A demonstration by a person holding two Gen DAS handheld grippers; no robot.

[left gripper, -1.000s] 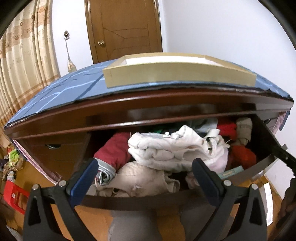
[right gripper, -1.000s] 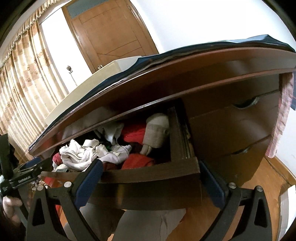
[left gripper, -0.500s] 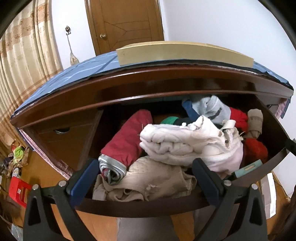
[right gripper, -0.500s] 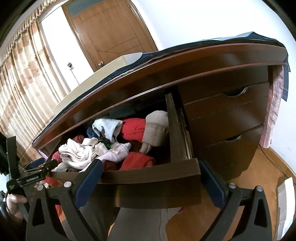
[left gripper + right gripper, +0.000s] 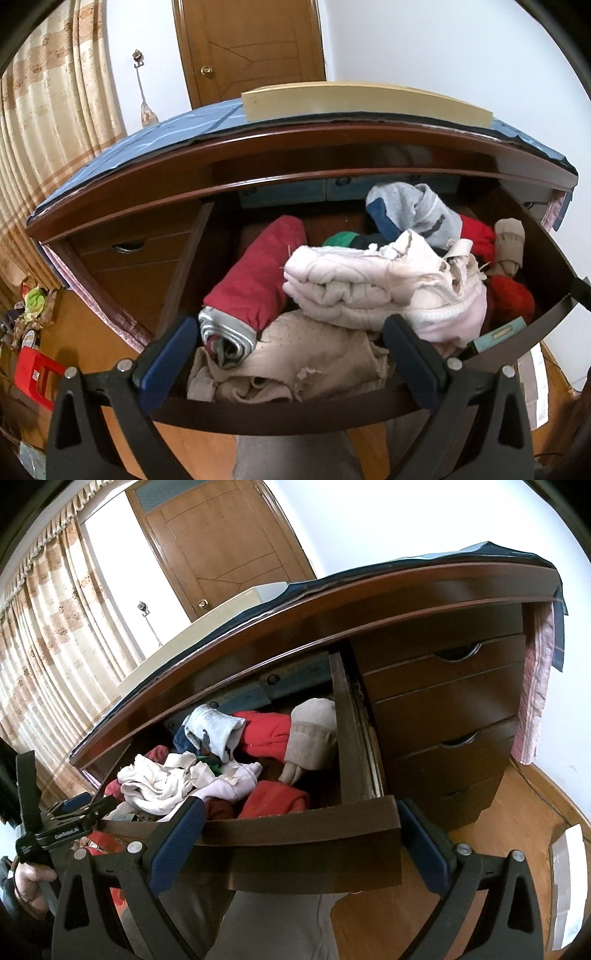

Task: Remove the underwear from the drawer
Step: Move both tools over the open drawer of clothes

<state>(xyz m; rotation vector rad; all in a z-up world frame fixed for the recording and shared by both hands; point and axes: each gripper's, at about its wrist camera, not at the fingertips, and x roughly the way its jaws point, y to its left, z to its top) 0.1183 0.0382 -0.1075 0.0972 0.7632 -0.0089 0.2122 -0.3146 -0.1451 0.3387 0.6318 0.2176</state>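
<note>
The drawer (image 5: pixel 280 417) stands pulled out, its front edge low in both frames, so picking is the step in hand. The clothes (image 5: pixel 373 291) fill the frame's centre. The left gripper (image 5: pixel 291 354) and right gripper (image 5: pixel 299 842) both gape, empty; next, reach down under the overhanging top.

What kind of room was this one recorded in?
Most likely a home bedroom: a dark wooden dresser with its open drawer full of folded clothes, beige patterned curtains and a panelled wooden door.
</note>
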